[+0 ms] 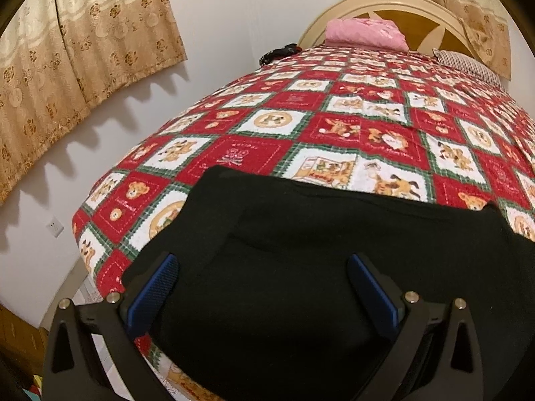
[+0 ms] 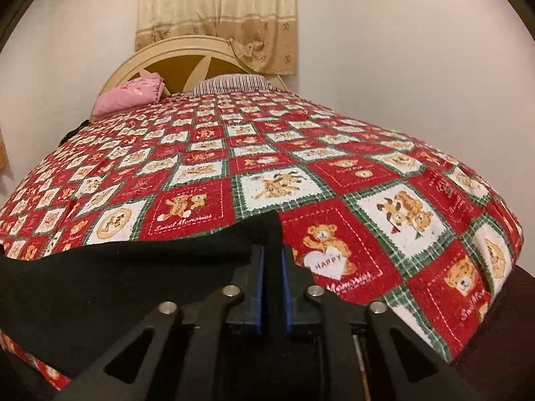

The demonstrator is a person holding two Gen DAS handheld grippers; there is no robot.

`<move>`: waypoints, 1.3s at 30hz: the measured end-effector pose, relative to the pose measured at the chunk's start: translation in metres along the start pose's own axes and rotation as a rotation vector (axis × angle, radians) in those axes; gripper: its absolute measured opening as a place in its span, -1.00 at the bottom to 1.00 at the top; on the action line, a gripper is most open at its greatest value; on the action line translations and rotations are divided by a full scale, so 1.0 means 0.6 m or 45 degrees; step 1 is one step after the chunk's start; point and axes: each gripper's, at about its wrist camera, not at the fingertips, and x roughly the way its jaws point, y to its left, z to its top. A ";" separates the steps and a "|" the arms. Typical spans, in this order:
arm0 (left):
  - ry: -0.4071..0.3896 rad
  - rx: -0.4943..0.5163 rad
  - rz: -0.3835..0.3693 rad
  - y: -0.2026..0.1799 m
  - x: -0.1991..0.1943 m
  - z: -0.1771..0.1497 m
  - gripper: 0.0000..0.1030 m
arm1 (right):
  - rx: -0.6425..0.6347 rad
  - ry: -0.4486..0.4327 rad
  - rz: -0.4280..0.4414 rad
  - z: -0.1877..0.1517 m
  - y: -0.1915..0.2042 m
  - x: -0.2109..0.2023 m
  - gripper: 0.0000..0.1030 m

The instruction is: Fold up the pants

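The pants (image 1: 301, 260) are soft, matte black cloth, lying flat near the foot edge of the bed on a quilt (image 1: 334, 127) of red and white squares edged in green plaid, printed with teddy bears and stitched lettering. The black swallows most detail: through my left camera I make out only a faint raised seam and a shallow crease across the fabric, and I cannot tell waistband from leg.

My left gripper (image 1: 264, 267) stands wide, its blue ribbed pads (image 1: 157, 287) well apart over the cloth and pressing on nothing. My right gripper (image 2: 272, 254) is narrow, the two blue pads near each other. A corner of the black fabric (image 2: 133, 267) rises to a point between them, but black cloth against black fingers hides whether the pads actually bite on it, so I cannot tell.

At the head of the bed, a cream arched headboard (image 1: 384, 3) with amber panels curves behind a glossy pink cushion (image 1: 364, 33) and a striped pillow (image 1: 468, 67) that the quilt half covers. Beige curtains (image 1: 83, 50) with a brown floral pattern hang in pleats against the white wall. A small dark object (image 1: 277, 53) at the quilt's far left edge is too small to identify. The lower part of the pants is cut off behind my gripper bodies.
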 end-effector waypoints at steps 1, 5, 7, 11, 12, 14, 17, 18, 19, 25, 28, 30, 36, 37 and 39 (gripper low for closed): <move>0.004 -0.004 -0.004 0.002 0.000 0.001 1.00 | 0.042 0.003 0.003 0.004 -0.007 -0.009 -0.04; -0.035 -0.019 -0.011 0.008 -0.019 0.002 1.00 | 0.165 -0.231 -0.136 0.012 -0.015 -0.094 0.00; -0.086 -0.002 0.009 0.005 -0.035 0.003 1.00 | 0.142 -0.307 -0.026 0.013 0.016 -0.124 0.00; -0.151 0.037 -0.068 -0.016 -0.063 0.001 1.00 | -0.031 -0.170 0.369 -0.001 0.156 -0.107 0.00; -0.156 0.056 -0.101 -0.027 -0.070 -0.001 1.00 | -0.067 -0.116 0.484 -0.007 0.199 -0.096 0.00; -0.154 0.080 -0.138 -0.044 -0.076 -0.005 1.00 | -0.126 -0.024 0.683 -0.017 0.275 -0.078 0.00; -0.148 0.117 -0.208 -0.070 -0.082 -0.013 1.00 | -0.170 0.064 0.904 -0.033 0.379 -0.057 -0.01; -0.143 0.125 -0.232 -0.078 -0.083 -0.016 1.00 | -0.192 0.101 0.983 -0.038 0.416 -0.048 -0.01; -0.134 0.136 -0.258 -0.085 -0.080 -0.018 1.00 | -0.234 0.131 1.031 -0.045 0.452 -0.040 -0.01; -0.082 0.129 -0.318 -0.112 -0.042 -0.027 1.00 | -0.609 0.272 0.876 -0.111 0.602 0.025 -0.09; -0.037 0.044 -0.423 -0.095 -0.029 -0.022 1.00 | -0.609 0.223 0.821 -0.104 0.587 0.032 -0.44; -0.040 0.070 -0.440 -0.093 -0.033 -0.024 1.00 | -0.587 0.247 0.803 -0.094 0.584 0.039 -0.49; -0.137 0.112 -0.381 -0.036 -0.070 -0.017 1.00 | -0.434 0.287 1.090 -0.035 0.619 0.007 -0.44; -0.150 0.079 -0.360 -0.018 -0.071 -0.013 1.00 | -0.445 0.296 1.131 -0.031 0.639 0.004 -0.44; -0.171 -0.005 -0.306 0.020 -0.068 -0.004 1.00 | -0.508 0.325 1.191 -0.031 0.693 0.006 -0.44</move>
